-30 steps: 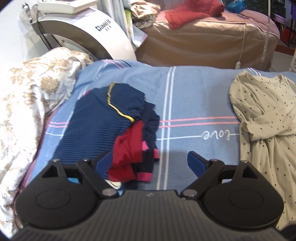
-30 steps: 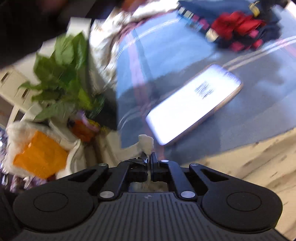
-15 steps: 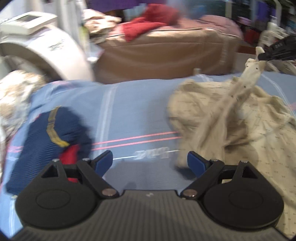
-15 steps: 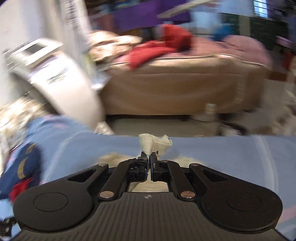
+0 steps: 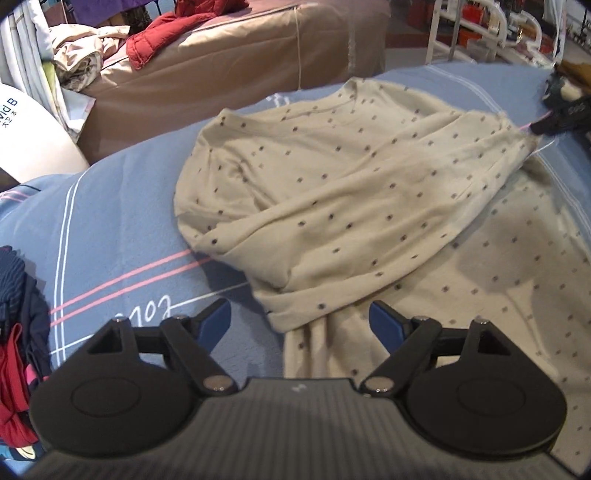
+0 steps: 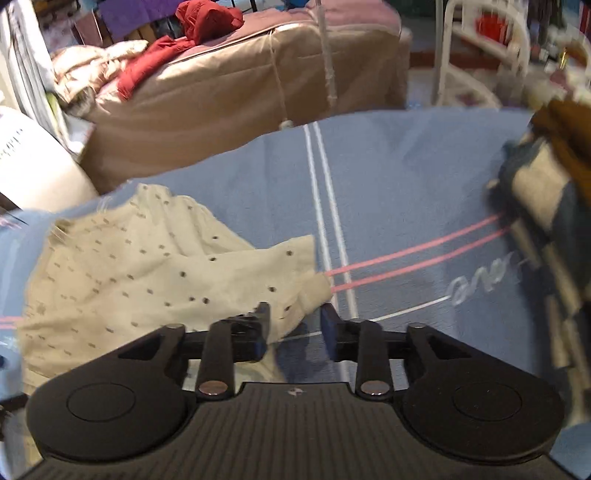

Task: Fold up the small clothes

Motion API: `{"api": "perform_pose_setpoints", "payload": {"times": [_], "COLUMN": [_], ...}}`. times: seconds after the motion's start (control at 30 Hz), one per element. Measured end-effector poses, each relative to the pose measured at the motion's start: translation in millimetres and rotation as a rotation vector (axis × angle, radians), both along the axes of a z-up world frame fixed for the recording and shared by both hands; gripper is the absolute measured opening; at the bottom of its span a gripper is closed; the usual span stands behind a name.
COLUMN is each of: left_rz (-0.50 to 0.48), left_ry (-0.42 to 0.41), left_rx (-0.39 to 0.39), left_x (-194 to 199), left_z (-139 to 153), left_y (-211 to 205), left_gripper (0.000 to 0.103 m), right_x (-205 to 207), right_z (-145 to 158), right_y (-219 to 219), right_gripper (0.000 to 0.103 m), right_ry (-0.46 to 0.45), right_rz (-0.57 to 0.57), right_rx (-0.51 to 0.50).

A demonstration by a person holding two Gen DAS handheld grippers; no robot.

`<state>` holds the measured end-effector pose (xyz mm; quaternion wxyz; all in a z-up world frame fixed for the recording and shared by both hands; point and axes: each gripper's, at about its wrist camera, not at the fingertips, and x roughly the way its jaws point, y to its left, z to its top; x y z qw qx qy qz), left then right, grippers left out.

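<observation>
A dotted shirt (image 5: 332,192) lies on the bed (image 5: 122,206), one half folded over the other. Left of it sits a heap of clothes (image 5: 18,332) — behind the bed, a couch (image 5: 236,62) carrying a jacket (image 5: 173,26).

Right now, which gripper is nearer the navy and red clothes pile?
Left. The left gripper hovers beside the navy and red clothes pile; the right gripper, jaws opening, is across the dotted beige garment.

The right gripper (image 6: 293,326) is opening its jaws over the blue bedsheet (image 6: 399,192), a corner of the dotted beige shirt (image 6: 155,269) lying loosely between them.
</observation>
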<state>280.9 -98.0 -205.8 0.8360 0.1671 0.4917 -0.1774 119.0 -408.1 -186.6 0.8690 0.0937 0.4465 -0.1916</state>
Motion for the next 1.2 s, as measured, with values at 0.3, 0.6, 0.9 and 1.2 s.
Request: {"api": "perform_pose_setpoints", "payload": {"times": [0.3, 0.6, 0.9, 1.2], "left_rz": [0.120, 0.199, 0.235, 0.139], "left_ry": [0.033, 0.059, 0.001, -0.051], "left_rx": [-0.044, -0.099, -0.179, -0.246], "left_x": [-0.7, -17.8, -15.9, 9.9], "left_z": [-7.0, -3.0, 6.6, 21.6], "left_y": [21.8, 42.9, 57.1, 33.4], "left_gripper": [0.074, 0.075, 0.075, 0.074], "right_x": [108.5, 166.9, 235.2, 269.3], "right_z": [30.3, -47.9, -21.9, -17.6], "right_y": [186.4, 341.7, 297.0, 274.3], "right_gripper": [0.065, 0.048, 0.007, 0.040], "right_ry": [-0.038, 0.352, 0.229, 0.129], "right_rz": [0.804, 1.104, 0.794, 0.723], "right_rx": [0.333, -0.109, 0.294, 0.457]}}
